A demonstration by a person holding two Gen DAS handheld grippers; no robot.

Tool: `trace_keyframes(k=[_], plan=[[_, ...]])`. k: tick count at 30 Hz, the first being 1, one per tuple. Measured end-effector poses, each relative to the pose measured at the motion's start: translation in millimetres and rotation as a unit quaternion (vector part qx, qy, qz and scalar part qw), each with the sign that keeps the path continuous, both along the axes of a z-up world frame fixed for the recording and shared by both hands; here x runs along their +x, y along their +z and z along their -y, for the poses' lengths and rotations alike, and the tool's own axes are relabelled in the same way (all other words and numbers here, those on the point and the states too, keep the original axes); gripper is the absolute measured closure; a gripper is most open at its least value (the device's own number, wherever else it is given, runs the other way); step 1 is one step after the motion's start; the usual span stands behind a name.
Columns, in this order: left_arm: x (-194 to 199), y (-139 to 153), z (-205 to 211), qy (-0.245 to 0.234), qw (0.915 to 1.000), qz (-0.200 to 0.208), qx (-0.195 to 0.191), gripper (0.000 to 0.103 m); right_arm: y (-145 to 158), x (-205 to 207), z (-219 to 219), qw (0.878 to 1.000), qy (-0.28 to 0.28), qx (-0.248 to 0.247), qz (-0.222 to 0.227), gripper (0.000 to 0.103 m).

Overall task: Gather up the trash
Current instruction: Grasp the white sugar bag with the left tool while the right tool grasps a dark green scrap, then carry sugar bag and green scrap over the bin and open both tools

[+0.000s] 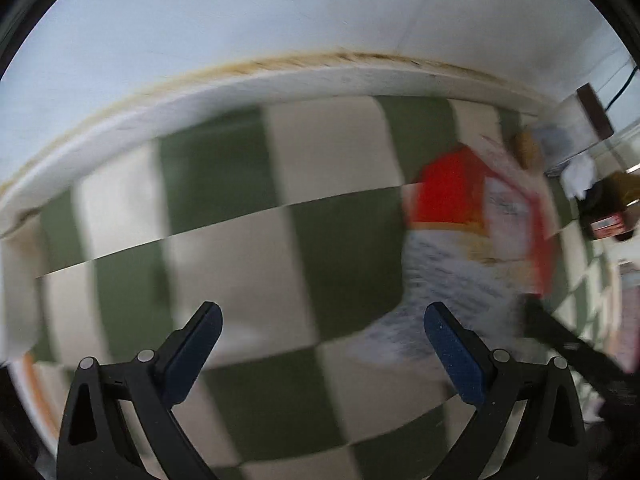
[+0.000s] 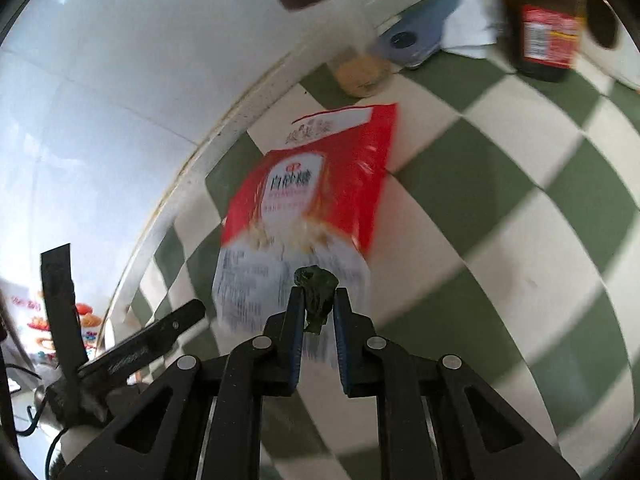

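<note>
My right gripper [image 2: 316,296] is shut on a small dark green crumpled scrap [image 2: 317,292] and holds it above the green-and-cream checkered tabletop [image 2: 500,208]. Just beyond it lies a red and white sugar bag [image 2: 308,200]. My left gripper [image 1: 322,320] is open and empty over the checkered tabletop [image 1: 224,184]; the same red and white bag [image 1: 472,224] lies to its right, blurred. The left gripper's black frame [image 2: 132,352] shows at the lower left of the right wrist view.
A jar with a brown lid [image 2: 340,32], a dark sauce bottle with a red label [image 2: 540,24], a blue flat object [image 2: 416,36] and white paper [image 2: 476,12] stand at the table's far side. The white tiled wall [image 1: 280,20] borders the table. The bottle [image 1: 608,216] also shows at right.
</note>
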State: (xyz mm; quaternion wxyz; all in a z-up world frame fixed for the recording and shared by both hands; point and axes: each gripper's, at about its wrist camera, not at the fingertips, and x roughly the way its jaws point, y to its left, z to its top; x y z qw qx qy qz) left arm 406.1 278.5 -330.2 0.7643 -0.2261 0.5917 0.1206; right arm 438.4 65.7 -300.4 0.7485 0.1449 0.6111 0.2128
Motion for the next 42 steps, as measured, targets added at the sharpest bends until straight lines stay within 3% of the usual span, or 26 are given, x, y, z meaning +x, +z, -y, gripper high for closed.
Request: trace_keyframes(k=[2,9,10,11,12,13,15,17,20,24,29,36,42], plan=[[13,-9,-2,-0.013,0.9993,0.007,-0.034,0.001,-15,11,-12,1.000,0.007,-0.008,-0.012,0.088],[37,1,26,-0.062,0.9968,0.038,-0.035,0.004,-42,24,-1,0.998,-0.014,0.044,-0.049,0.089],[37,0,28,-0.065,0.9959,0.044,-0.045,0.010,-44,24,1,0.997,-0.016,0.053,-0.052,0.089],[36,3,39,-0.068,0.9947,0.048,-0.060,0.041,-46,23,3,0.996,-0.018,0.062,-0.056,0.089],[39,1,43,-0.072,0.9938,0.042,-0.073,0.048,-48,25,6,0.996,-0.021,0.069,-0.060,0.089],[40,2,48,-0.076,0.9952,0.038,-0.049,0.049,-50,26,7,0.994,-0.025,0.078,-0.065,0.089],[38,1,48,-0.080,0.9964,0.028,-0.007,0.079,-54,25,13,0.992,-0.034,0.094,-0.075,0.089],[35,2,53,-0.073,0.9970,0.025,-0.005,0.094,-51,26,18,0.992,-0.035,0.093,-0.074,0.089],[29,11,49,-0.055,0.9978,0.037,-0.008,0.097,-52,23,25,0.992,-0.036,0.093,-0.075,0.089],[17,42,61,-0.058,0.9956,0.062,0.039,0.098,-46,20,27,0.992,-0.047,0.097,-0.070,0.089],[-1,88,70,-0.065,0.9900,0.105,0.068,0.099,-16,12,53,0.992,-0.064,0.104,-0.036,0.089],[-18,145,105,-0.092,0.9797,0.156,0.086,0.100,31,-18,132,0.989,-0.106,0.104,0.012,0.089],[-32,186,164,-0.127,0.9704,0.186,0.088,0.100,60,-64,205,0.983,-0.147,0.106,0.034,0.089]])
